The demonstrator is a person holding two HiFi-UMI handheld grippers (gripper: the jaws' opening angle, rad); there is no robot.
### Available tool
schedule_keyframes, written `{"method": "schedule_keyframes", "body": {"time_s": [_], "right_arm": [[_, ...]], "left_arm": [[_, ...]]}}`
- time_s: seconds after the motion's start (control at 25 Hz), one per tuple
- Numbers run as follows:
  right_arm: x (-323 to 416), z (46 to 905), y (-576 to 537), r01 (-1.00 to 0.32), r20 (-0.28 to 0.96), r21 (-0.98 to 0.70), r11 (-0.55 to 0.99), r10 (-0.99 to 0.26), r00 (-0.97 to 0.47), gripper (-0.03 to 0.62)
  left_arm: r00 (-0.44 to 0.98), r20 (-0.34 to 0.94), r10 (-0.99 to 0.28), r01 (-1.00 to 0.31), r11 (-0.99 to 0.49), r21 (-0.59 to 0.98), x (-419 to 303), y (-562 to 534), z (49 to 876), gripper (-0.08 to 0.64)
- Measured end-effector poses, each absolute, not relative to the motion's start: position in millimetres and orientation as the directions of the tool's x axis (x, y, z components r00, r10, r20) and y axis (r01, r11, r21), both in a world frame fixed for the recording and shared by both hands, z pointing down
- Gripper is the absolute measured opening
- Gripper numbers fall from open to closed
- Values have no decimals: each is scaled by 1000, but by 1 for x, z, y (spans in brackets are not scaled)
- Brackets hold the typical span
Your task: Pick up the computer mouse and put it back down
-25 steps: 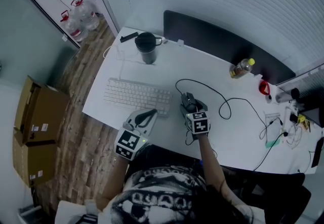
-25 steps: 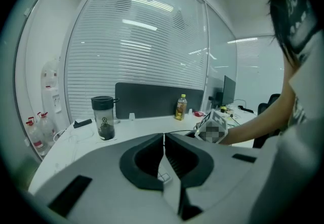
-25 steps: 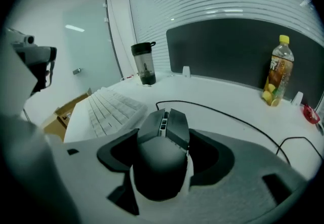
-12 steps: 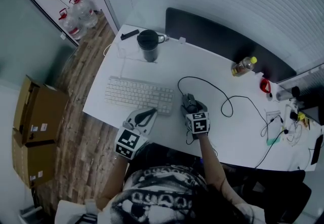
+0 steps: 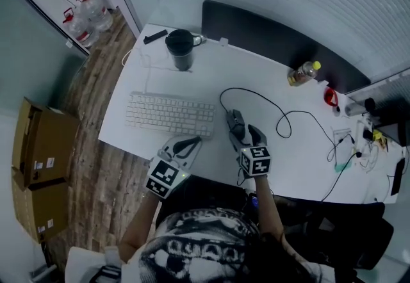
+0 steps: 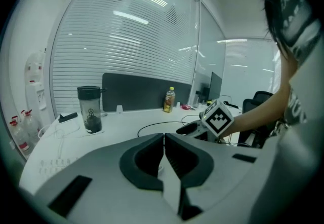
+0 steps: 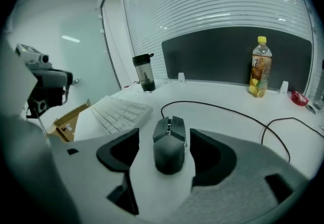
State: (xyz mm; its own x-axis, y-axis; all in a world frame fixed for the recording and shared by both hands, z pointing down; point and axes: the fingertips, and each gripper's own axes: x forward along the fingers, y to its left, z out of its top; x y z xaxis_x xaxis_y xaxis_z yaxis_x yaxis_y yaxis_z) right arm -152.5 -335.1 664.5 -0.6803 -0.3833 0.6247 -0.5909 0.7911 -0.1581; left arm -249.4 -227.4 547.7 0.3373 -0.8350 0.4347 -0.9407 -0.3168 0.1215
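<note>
The dark computer mouse (image 5: pixel 234 121) (image 7: pixel 169 143) lies on the white desk (image 5: pixel 288 160), its black cable curling away to the right. My right gripper (image 5: pixel 242 129) (image 7: pixel 164 138) straddles it from the near side. Its jaws are opening, with the mouse between them and a gap showing on each side. My left gripper (image 5: pixel 185 145) (image 6: pixel 164 139) hovers at the desk's near edge, just below the keyboard, shut with nothing in it.
A white keyboard (image 5: pixel 170 115) lies left of the mouse. A dark tumbler (image 5: pixel 181 48) stands at the back left, a drink bottle (image 5: pixel 302 74) at the back right before a black divider panel (image 5: pixel 282 41). Loose cables (image 5: pixel 339 153) and small items crowd the right end. Cardboard boxes (image 5: pixel 38 147) sit on the floor.
My right gripper has drawn back a little toward the desk's near edge, leaving the mouse resting further out between its fingers. The left gripper has dipped slightly.
</note>
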Motion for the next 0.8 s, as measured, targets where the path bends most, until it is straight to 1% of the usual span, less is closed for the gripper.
{"method": "schedule_keyframes", "body": {"time_s": [0.16, 0.32, 0.44, 0.6, 0.72, 0.8], "right_arm": [[-140, 641, -322, -587, 585, -181, 790, -393, -709, 273], [-128, 617, -310, -574, 543, -200, 794, -398, -740, 228], [-119, 602, -295, -558, 516, -219, 800, -390, -762, 201], [-100, 581, -275, -531, 477, -227, 816, -383, -792, 183], [-79, 570, -264, -521, 456, -221, 825, -385, -803, 168], [-63, 565, -257, -515, 447, -214, 830, -386, -807, 147]], "left_arm": [[399, 454, -797, -913, -390, 117, -231, -228, 557, 6], [422, 444, -791, -899, -427, 94, -214, -231, 555, 6], [407, 434, -804, -908, -410, 91, -206, -229, 552, 6], [371, 433, -822, -925, -368, 95, -191, -218, 551, 6], [355, 436, -827, -932, -351, 92, -172, -208, 550, 6], [354, 437, -827, -932, -350, 93, -155, -200, 548, 6]]}}
